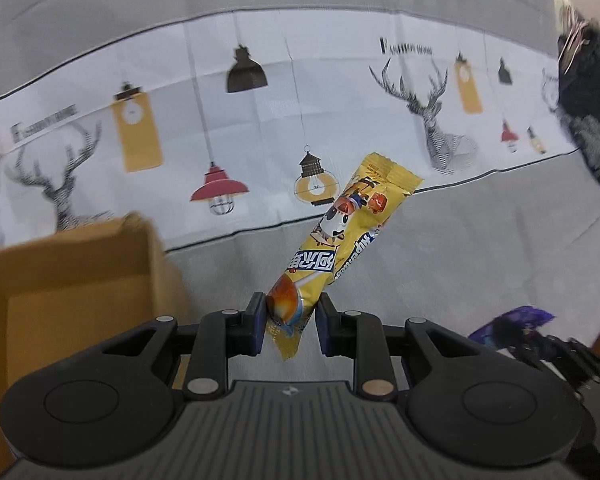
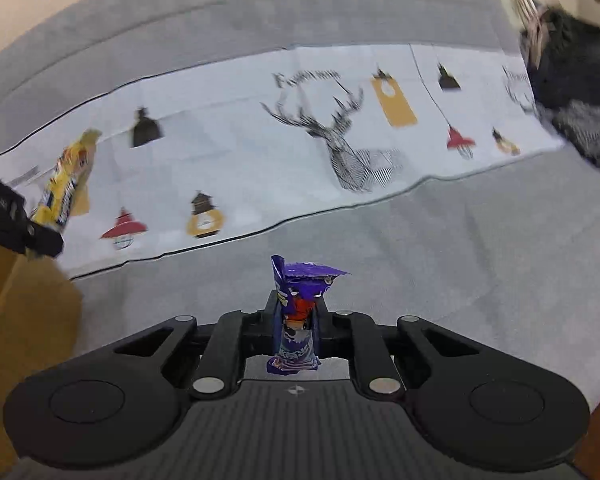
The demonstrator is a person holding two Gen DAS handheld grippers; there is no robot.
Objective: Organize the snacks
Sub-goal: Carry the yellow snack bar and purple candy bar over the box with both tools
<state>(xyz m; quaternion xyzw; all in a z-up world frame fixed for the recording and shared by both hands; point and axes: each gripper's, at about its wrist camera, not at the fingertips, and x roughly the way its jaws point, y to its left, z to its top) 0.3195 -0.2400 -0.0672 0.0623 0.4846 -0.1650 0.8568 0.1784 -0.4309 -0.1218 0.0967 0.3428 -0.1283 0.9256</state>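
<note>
My left gripper point(image 1: 291, 312) is shut on the lower end of a long yellow snack packet point(image 1: 342, 236), which slants up to the right above the grey sofa. My right gripper point(image 2: 296, 312) is shut on a purple snack packet point(image 2: 298, 308) that stands upright between its pads. The purple packet point(image 1: 512, 322) and the right gripper show blurred at the lower right of the left wrist view. In the right wrist view the yellow packet point(image 2: 66, 184) and the left gripper point(image 2: 40, 236) appear at the far left. A brown cardboard box point(image 1: 72, 280) sits at the left, open at the top.
A white cloth point(image 1: 260, 128) printed with deer and lamps lies over the grey sofa point(image 2: 480, 260). Dark fluffy fabric point(image 1: 592, 112) lies at the right end. The cardboard box's side point(image 2: 24, 312) fills the left edge of the right wrist view.
</note>
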